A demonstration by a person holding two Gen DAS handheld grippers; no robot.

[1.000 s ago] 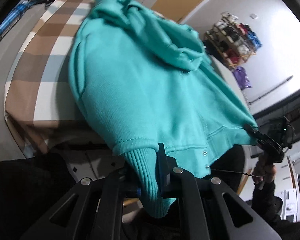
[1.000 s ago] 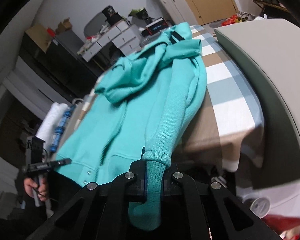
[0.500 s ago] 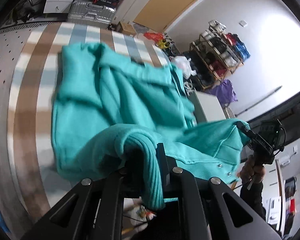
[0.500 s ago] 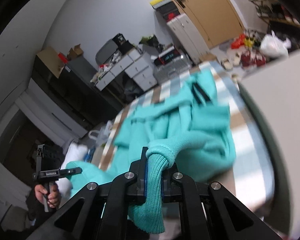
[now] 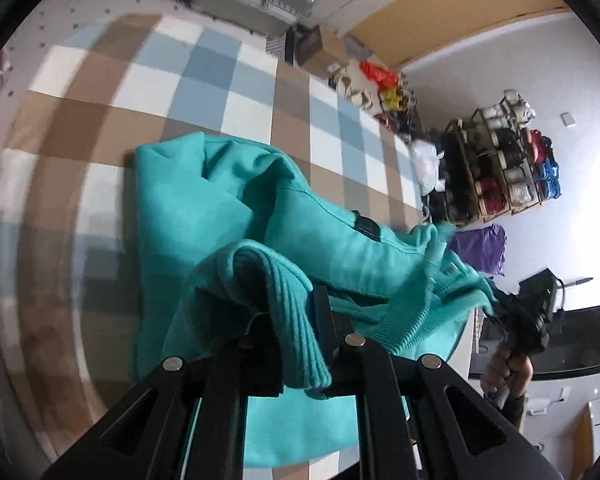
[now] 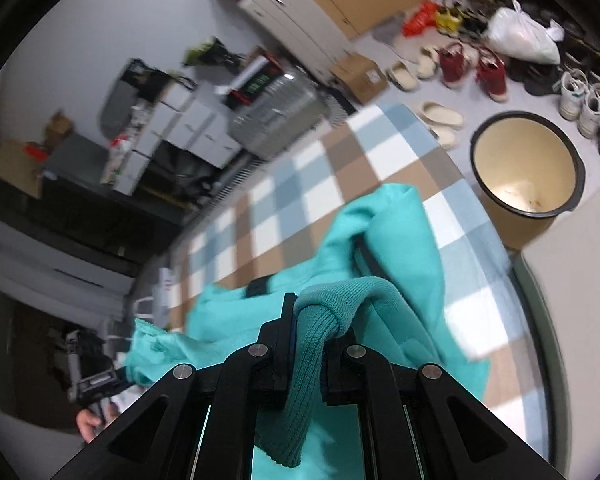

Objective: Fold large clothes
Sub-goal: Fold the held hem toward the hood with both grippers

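A teal hooded sweatshirt lies doubled over on the checked cloth of the table. My left gripper is shut on its ribbed hem, held just above the folded body. My right gripper is shut on the ribbed hem at the other corner, which drapes down between its fingers. In the left wrist view the right gripper shows at the far right in a hand. The sweatshirt bunches under my right gripper; the left gripper shows at lower left.
A cream tub stands on the floor past the table's right edge, with shoes and a white bag behind. A silver suitcase and drawers stand beyond the far edge. A shoe rack lines the wall.
Both grippers have carried the hem forward over the sweatshirt's body toward the hood end, folding the garment in half. The hanging lower half is now off the table edge and on top.
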